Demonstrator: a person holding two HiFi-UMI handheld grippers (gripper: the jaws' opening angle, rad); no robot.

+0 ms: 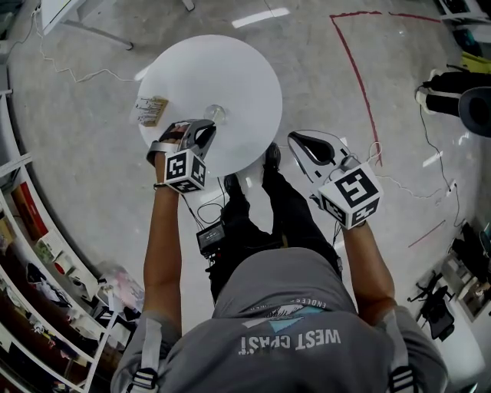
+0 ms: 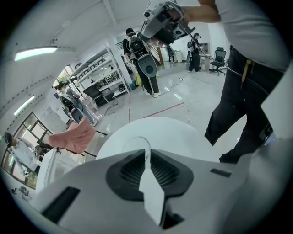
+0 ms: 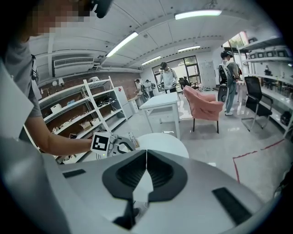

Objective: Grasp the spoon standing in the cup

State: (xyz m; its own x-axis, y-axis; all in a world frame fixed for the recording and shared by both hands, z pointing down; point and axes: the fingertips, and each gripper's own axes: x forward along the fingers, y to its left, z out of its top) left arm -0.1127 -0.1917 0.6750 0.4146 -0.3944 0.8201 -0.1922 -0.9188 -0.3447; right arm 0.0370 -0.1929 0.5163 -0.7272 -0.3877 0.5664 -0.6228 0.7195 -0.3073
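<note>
Bright, even indoor light comes from long white ceiling strip lamps [image 3: 201, 14], which glare on the glossy grey floor [image 1: 261, 17]. I see the round white desk [image 1: 245, 77] nearly blown out. Both gripper views bend strongly and darken at the corners. The left gripper's [image 2: 147, 153] black ribbed fingers [image 2: 132, 171] look soft.

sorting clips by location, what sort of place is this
Most likely a robotics lab or workshop. Open shelving racks line the wall, red tape lines mark off the bare floor, and other people stand around wearing equipment rigs.
</note>
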